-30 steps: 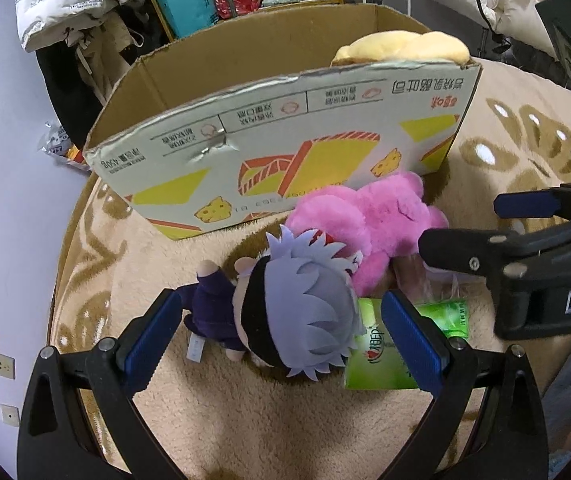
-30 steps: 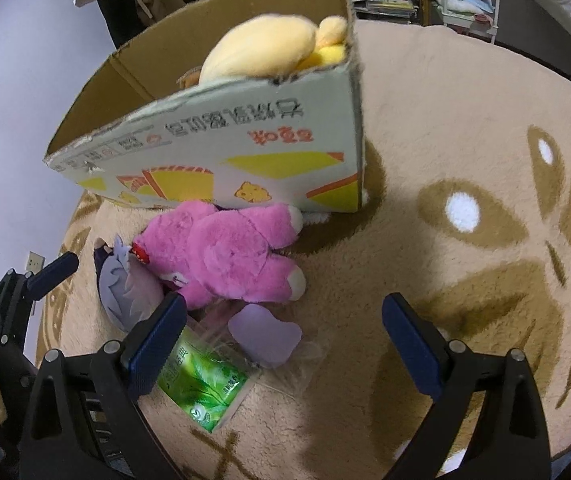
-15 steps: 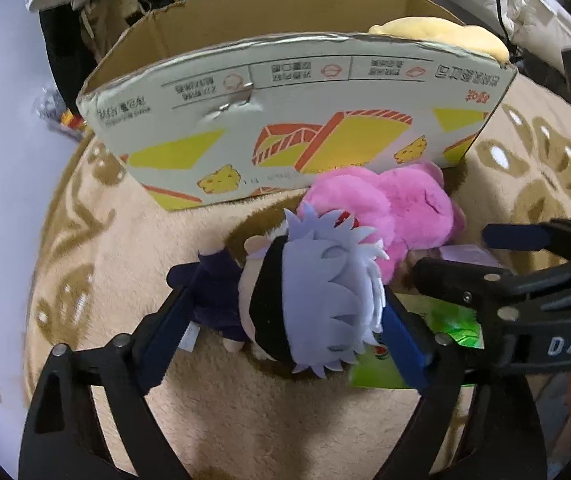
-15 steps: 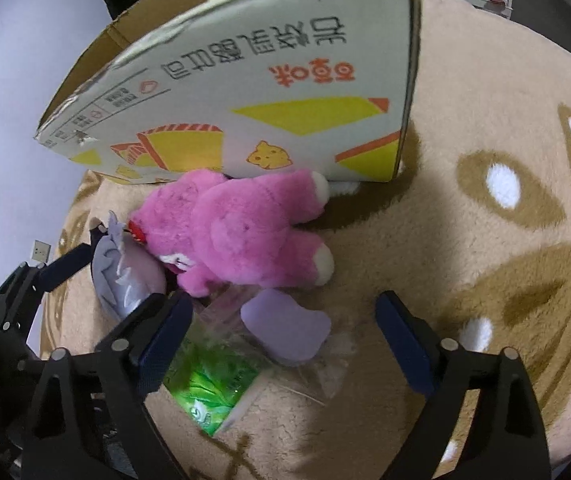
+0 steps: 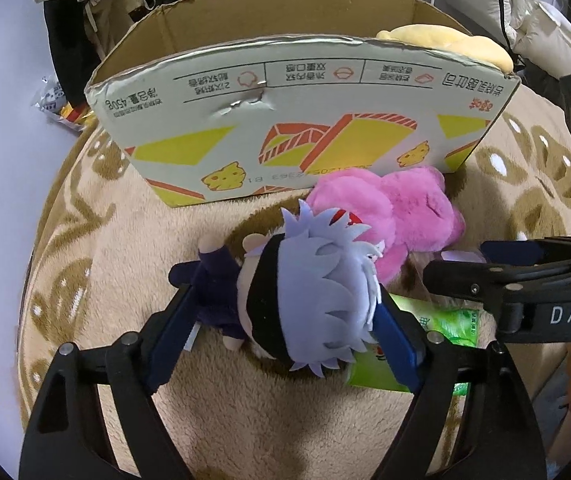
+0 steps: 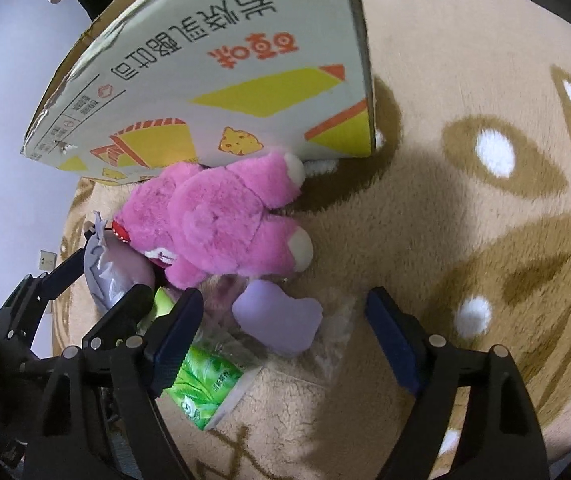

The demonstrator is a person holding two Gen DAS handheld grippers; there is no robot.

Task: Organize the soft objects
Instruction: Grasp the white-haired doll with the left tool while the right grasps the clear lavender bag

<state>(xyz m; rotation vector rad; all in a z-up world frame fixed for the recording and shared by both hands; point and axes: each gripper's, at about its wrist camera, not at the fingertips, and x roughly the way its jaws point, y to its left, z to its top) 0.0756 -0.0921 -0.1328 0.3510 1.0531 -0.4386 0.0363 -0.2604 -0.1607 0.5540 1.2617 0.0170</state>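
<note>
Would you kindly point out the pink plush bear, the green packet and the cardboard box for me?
pink plush bear [image 6: 221, 224], right wrist view, on its back.
green packet [image 6: 201, 384], right wrist view, on its printed face.
cardboard box [image 5: 285, 128], left wrist view, on its printed front wall.

My left tongs [image 5: 285, 332] straddle the doll [image 5: 309, 296] on the beige rug [image 5: 133, 264]; beyond it lie the pink plush [image 5: 397, 216] and box [image 5: 285, 128], the green packet [image 5: 437, 328] rightward.

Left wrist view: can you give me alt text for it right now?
The left claw grips a silver-haired doll lying on a beige rug. Behind it lie a pink plush bear and an open cardboard box.
</note>
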